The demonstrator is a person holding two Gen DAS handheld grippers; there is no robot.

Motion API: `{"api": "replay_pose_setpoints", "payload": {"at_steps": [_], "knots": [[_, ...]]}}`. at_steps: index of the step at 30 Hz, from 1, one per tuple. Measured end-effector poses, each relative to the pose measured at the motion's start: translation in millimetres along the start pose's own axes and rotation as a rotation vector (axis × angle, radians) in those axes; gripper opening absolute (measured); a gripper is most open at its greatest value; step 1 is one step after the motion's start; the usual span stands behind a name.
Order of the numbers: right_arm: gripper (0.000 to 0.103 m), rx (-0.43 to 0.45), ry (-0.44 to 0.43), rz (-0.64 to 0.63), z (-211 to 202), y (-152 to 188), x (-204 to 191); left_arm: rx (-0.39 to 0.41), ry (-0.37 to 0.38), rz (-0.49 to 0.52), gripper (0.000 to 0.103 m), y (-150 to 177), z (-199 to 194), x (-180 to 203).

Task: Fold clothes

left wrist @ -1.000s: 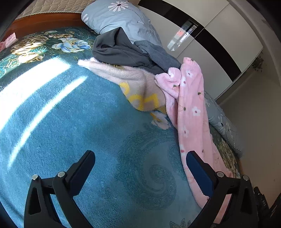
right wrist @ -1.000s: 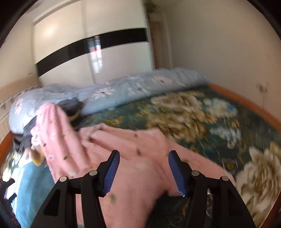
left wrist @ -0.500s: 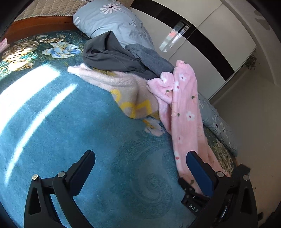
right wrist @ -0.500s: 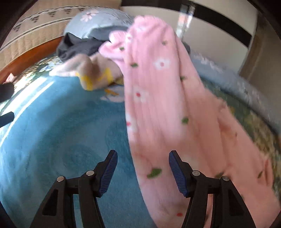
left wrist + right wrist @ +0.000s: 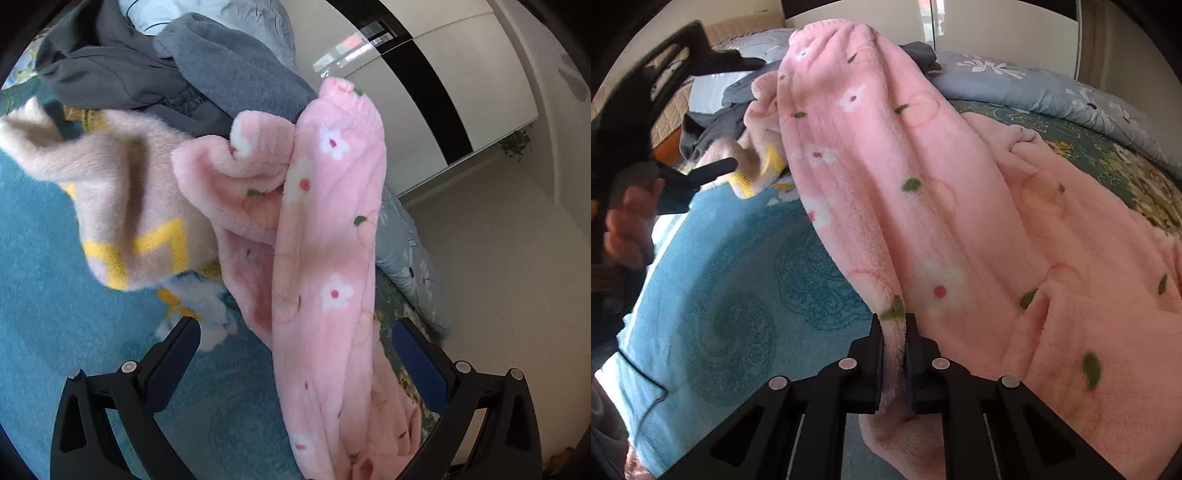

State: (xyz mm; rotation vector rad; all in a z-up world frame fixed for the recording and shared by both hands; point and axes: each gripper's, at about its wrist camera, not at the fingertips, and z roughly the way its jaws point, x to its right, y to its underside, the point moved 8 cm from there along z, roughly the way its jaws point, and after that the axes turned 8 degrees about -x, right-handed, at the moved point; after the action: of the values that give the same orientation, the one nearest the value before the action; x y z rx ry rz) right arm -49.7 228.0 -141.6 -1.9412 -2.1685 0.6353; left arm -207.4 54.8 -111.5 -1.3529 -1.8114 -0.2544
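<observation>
The right gripper is closing on the pink fleece garment's edge at six o'clock — the left gripper is gaping wide around it, unpinched.

A fluffy pink garment with little flowers lies crumpled on the blue blanket. One end rests on a pile of clothes, grey and beige.

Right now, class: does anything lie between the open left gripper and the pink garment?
Nothing visible does. The pink garment already hangs between the left gripper's open jaws, unpinched. The right gripper is closing on its edge.
</observation>
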Motion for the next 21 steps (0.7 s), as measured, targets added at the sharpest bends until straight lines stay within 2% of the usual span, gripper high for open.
{"api": "replay_pose_setpoints", "payload": {"at_steps": [2,3,4,5,6,7,9,11,15,16,21], "knots": [[0.01,0.004,-0.041,0.049,2.0,-2.7,6.5,-0.007,-0.004,-0.024,0.098,-7.7,16.8,5.6],[0.01,0.007,-0.052,0.062,2.2,-3.8,8.7,-0.01,-0.005,-0.041,0.086,-10.6,23.9,7.2],[0.01,0.009,-0.062,0.073,2.2,-4.7,10.8,-0.018,-0.032,-0.057,0.068,-12.0,30.5,6.4],[0.01,0.011,-0.069,0.078,2.4,-5.2,12.0,-0.026,-0.059,-0.074,0.056,-13.2,37.1,5.6],[0.01,0.011,-0.07,0.078,2.8,-5.5,12.1,-0.035,-0.087,-0.093,0.027,-12.8,41.6,3.6],[0.01,0.011,-0.07,0.077,3.4,-5.8,11.9,-0.039,-0.098,-0.117,0.006,-11.1,43.1,1.7],[0.01,0.012,-0.064,0.065,2.1,-5.0,10.4,-0.001,-0.079,-0.146,0.006,-6.7,33.8,2.3],[0.01,0.023,-0.074,0.059,-4.2,-5.1,7.3,0.061,-0.097,-0.107,0.005,-3.7,10.8,7.3],[0.01,0.063,-0.134,0.032,-27.6,-4.2,-10.2,0.172,-0.094,-0.032,0.004,6.8,-53.8,17.8],[0.01,0.077,-0.147,0.013,-35.0,-4.0,-17.2,0.196,-0.072,-0.026,0.004,11.7,-72.9,17.9],[0.01,0.134,-0.212,-0.048,-68.8,2.3,-45.4,0.325,-0.022,-0.005,0.004,59.4,-167.5,-6.2]]}}
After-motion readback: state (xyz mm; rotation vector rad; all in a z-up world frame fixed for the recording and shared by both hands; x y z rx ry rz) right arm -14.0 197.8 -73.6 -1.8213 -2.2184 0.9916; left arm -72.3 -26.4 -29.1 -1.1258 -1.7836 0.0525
